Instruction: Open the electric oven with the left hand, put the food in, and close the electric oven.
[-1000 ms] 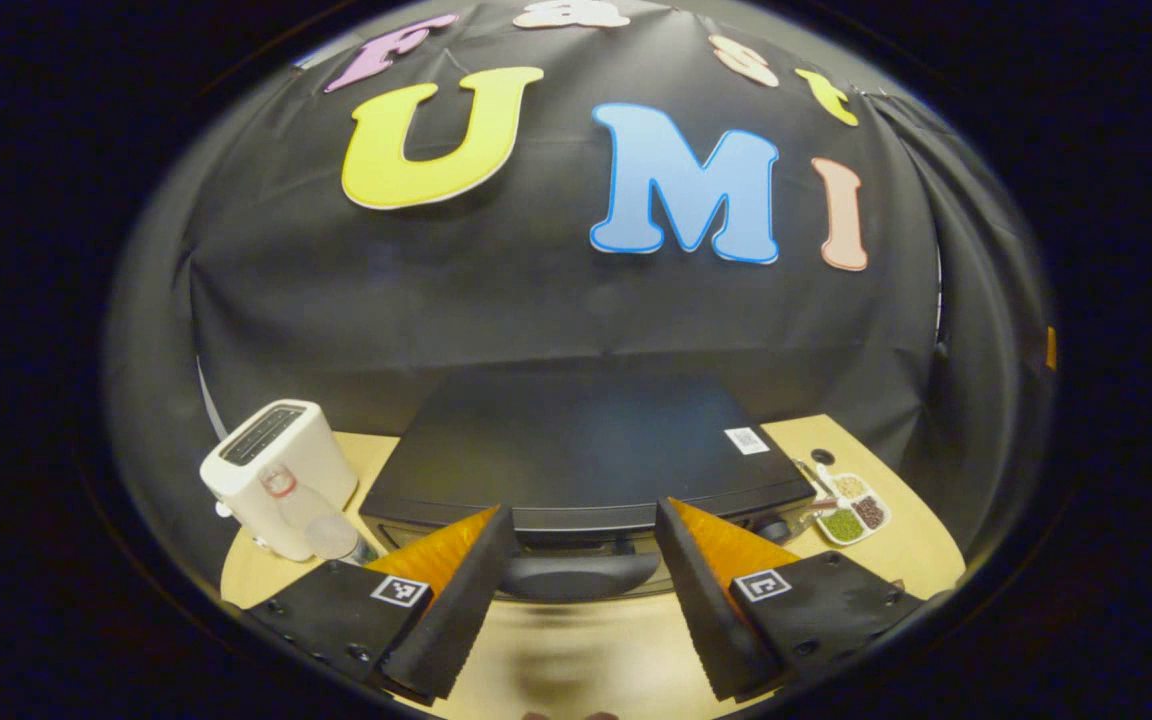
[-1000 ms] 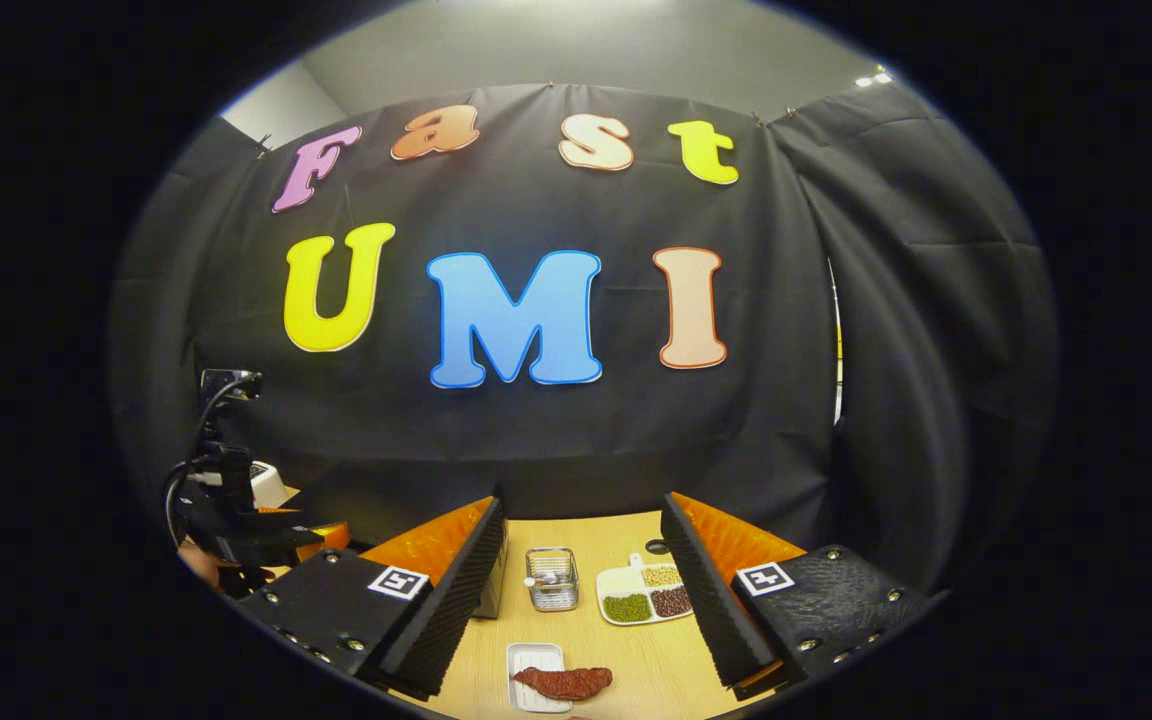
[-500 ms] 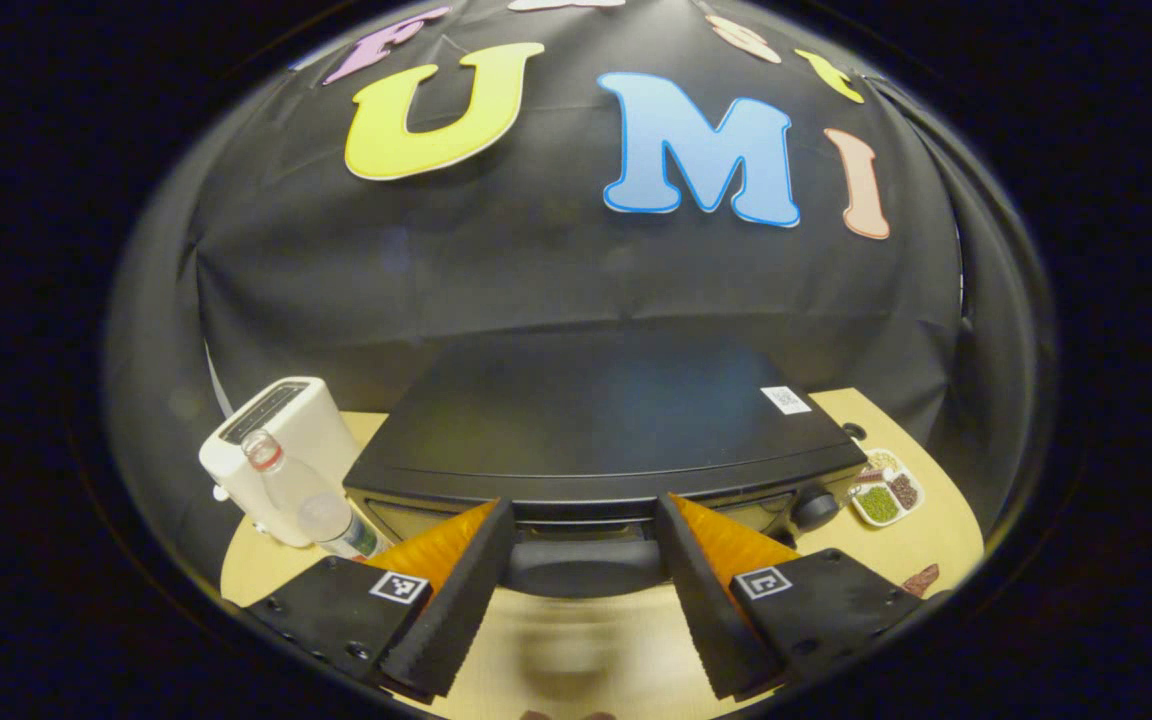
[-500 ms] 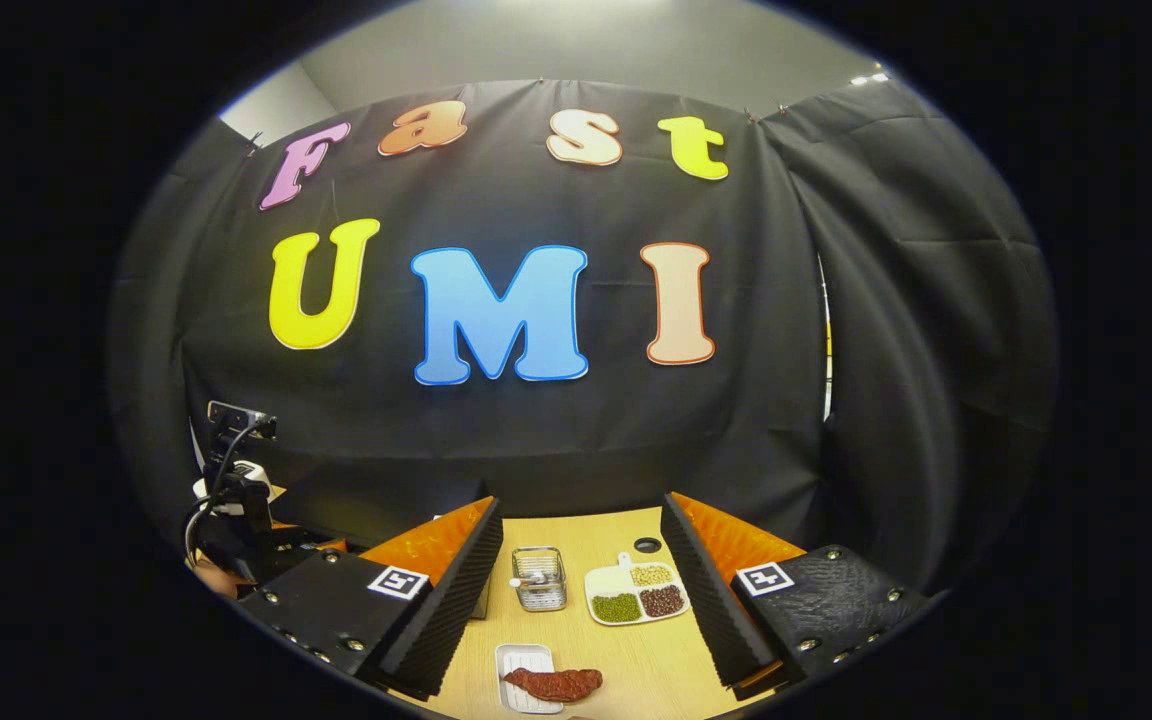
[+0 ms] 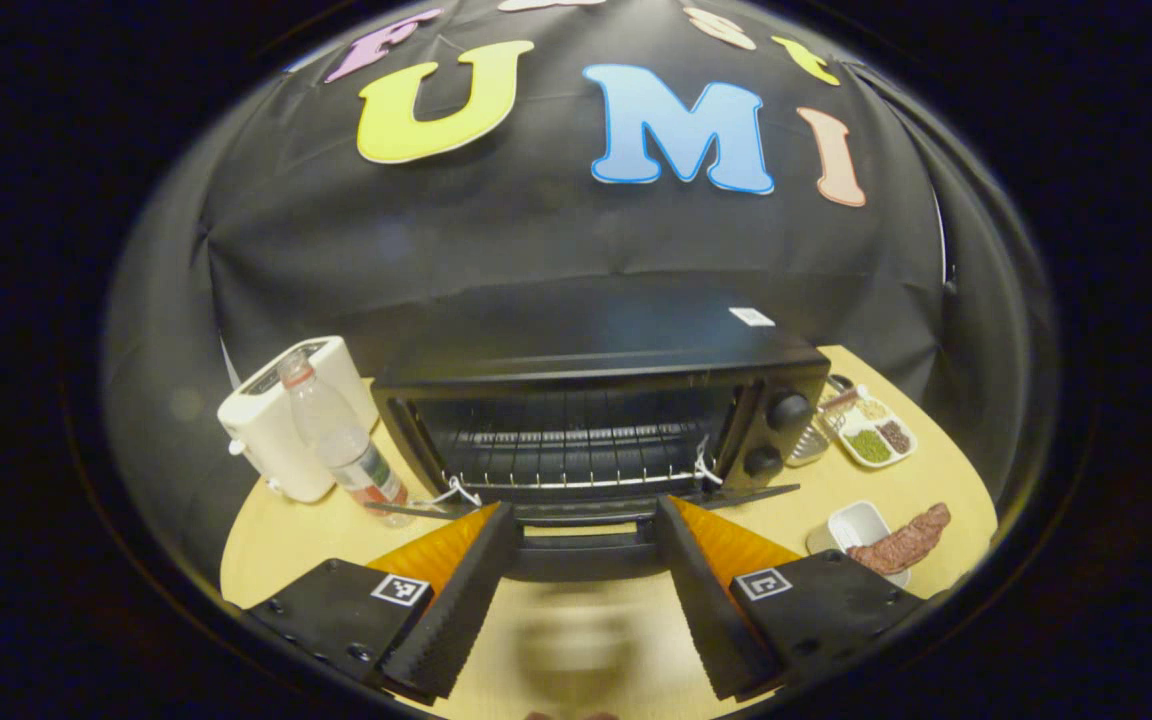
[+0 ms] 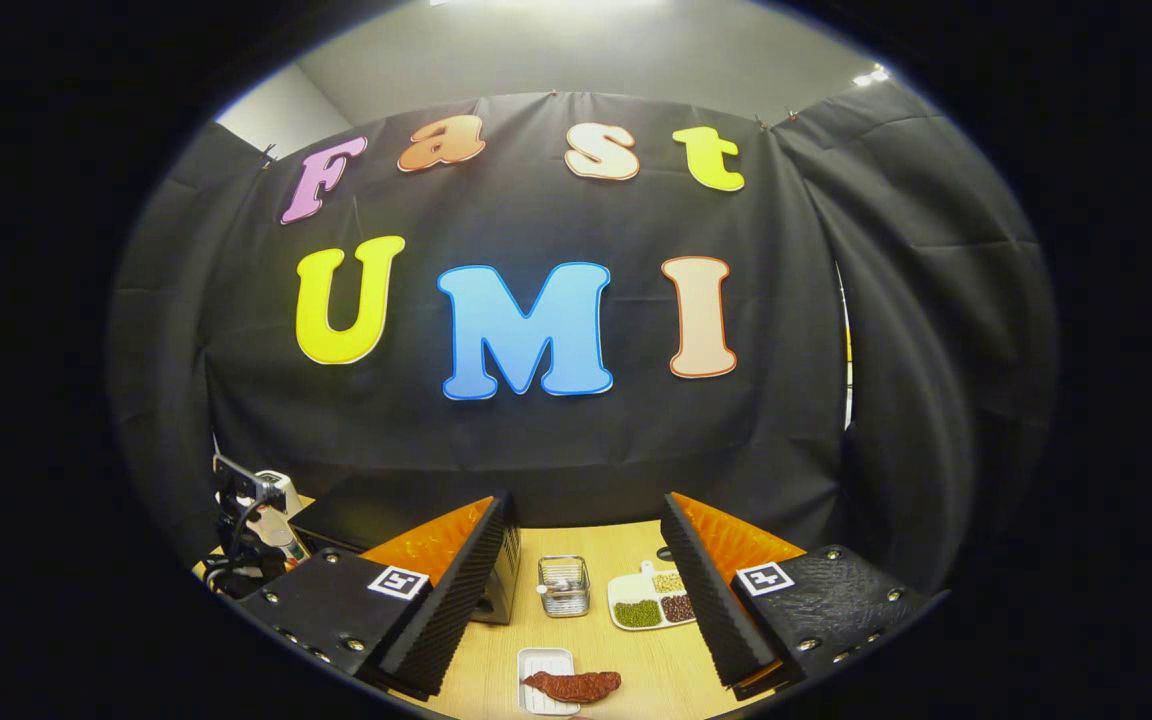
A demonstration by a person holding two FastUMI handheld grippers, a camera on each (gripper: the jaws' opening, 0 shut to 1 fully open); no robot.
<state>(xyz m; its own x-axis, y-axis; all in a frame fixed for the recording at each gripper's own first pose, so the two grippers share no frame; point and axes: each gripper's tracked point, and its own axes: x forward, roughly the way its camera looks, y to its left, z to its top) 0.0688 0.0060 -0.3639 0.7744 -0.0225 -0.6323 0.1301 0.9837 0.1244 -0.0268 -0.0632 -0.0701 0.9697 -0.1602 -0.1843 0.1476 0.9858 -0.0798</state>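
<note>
In the left gripper view, a toaster (image 5: pixel 281 420) stood at the far left of the table (image 5: pixel 286 530), with a bottle (image 5: pixel 341 450) just beside it on its right. Next came the oven (image 5: pixel 596 400), its door (image 5: pixel 586 505) swung down and open, the wire rack (image 5: pixel 576 465) showing inside. The left gripper (image 5: pixel 581 560) sat at the door's handle (image 5: pixel 581 555); the handle lay between its fingers, which stood wide, and I could not tell whether they pressed on it. Two knobs (image 5: pixel 786 430) sat on the oven's right side. Right of the oven lay a divided dish (image 5: pixel 876 435) of beans, and nearer, a small white tray (image 5: pixel 851 525) with the meat (image 5: pixel 901 545) resting across its right edge and onto the table.

In the right gripper view, the other gripper's camera mount (image 6: pixel 251 515) showed at far left. The right gripper (image 6: pixel 586 600) hung above the table with its fingers spread wide and nothing between them. Beyond them stood a wire basket (image 6: pixel 563 585), then the dish (image 6: pixel 651 605); the tray (image 6: pixel 544 680) and meat (image 6: pixel 576 685) lay below, near the bottom edge.
</note>
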